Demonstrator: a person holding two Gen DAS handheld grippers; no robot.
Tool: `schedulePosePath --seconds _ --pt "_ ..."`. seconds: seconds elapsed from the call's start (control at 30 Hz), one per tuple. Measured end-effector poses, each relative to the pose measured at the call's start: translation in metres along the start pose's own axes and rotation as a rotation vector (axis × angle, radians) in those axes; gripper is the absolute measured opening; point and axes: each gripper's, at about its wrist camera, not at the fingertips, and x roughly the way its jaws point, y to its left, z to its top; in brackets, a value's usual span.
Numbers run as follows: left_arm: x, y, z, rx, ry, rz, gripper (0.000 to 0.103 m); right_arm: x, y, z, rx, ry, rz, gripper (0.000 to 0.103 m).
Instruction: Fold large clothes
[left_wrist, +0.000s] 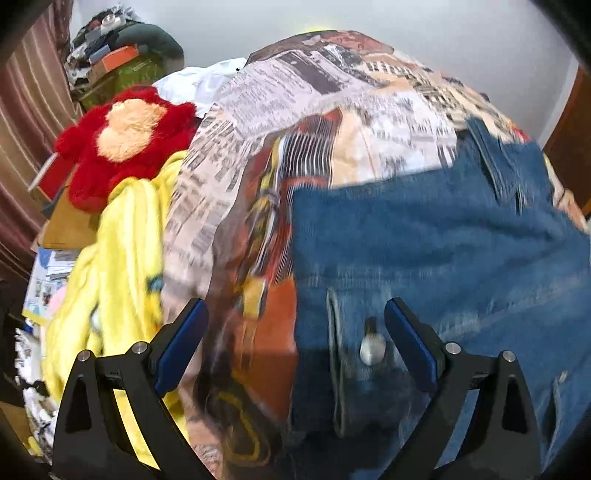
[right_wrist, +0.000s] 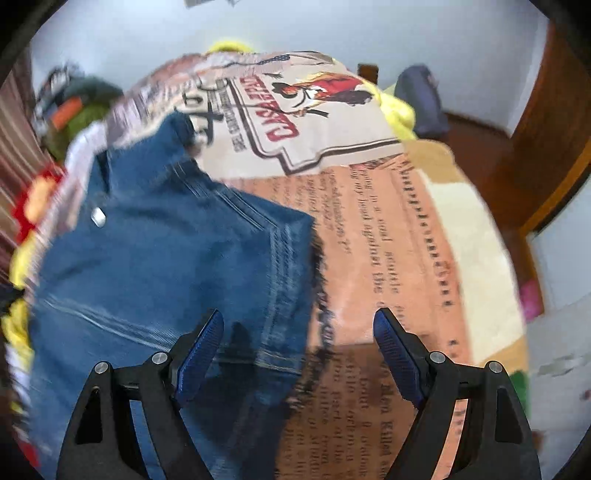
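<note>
Left wrist view, left to right: red plush toy (left_wrist: 125, 144) at 10 o'clock, yellow blanket (left_wrist: 122, 251) at 8 o'clock spilling off the side, then the newsprint-pattern bedspread (left_wrist: 280, 110) across the middle, and the denim jeans (left_wrist: 424, 251) from centre out to 3 o'clock. The left gripper (left_wrist: 295, 325) is spread wide, nothing between its pads – it straddles the near left edge of the jeans, metal button (left_wrist: 372, 347) just inside the right finger. Frame is motion-blurred.

Right wrist view: jeans (right_wrist: 159, 258) fill 9 to 6 o'clock, their right hem edge running down toward centre; bedspread (right_wrist: 388, 258) bare from 12 to 5 o'clock. The right gripper (right_wrist: 299, 332) is also spread, empty, straddling that hem edge.

Risks, as I judge them:
- Jaws closing could pinch bedspread together with denim, since both lie flat in each gap – then the cover lifts too.
- Left finger near the button may slip on the thick waistband or grab one layer only, giving a skewed fold.
- A leftward sweep could drag the yellow blanket or knock the plush, both close to the jeans' left side.

Room: open bedspread to the right and beyond the jeans; bed edge drops at 3 o'clock in the right view, wooden furniture (right_wrist: 546, 147) beyond. Left side crowded.
</note>
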Motion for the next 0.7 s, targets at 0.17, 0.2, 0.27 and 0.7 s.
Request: schedulePosePath --seconds 0.17,0.2,0.27,0.7 --pt "0.035 0.004 0.027 -0.073 0.076 -0.112 0.097 0.020 -0.013 0.018 0.120 0.042 0.101 0.082" --pt "0.043 0.004 0.030 -0.087 0.099 -0.121 0.096 0.024 -0.014 0.021 0.125 0.055 0.115 0.081" --pt "0.058 0.004 0.033 -0.106 0.124 -0.140 0.088 0.032 -0.013 0.025 0.124 0.067 0.130 0.076" --pt "0.102 0.015 0.051 -0.246 0.137 -0.198 0.029 0.058 -0.005 0.033 0.132 0.067 0.171 0.017"
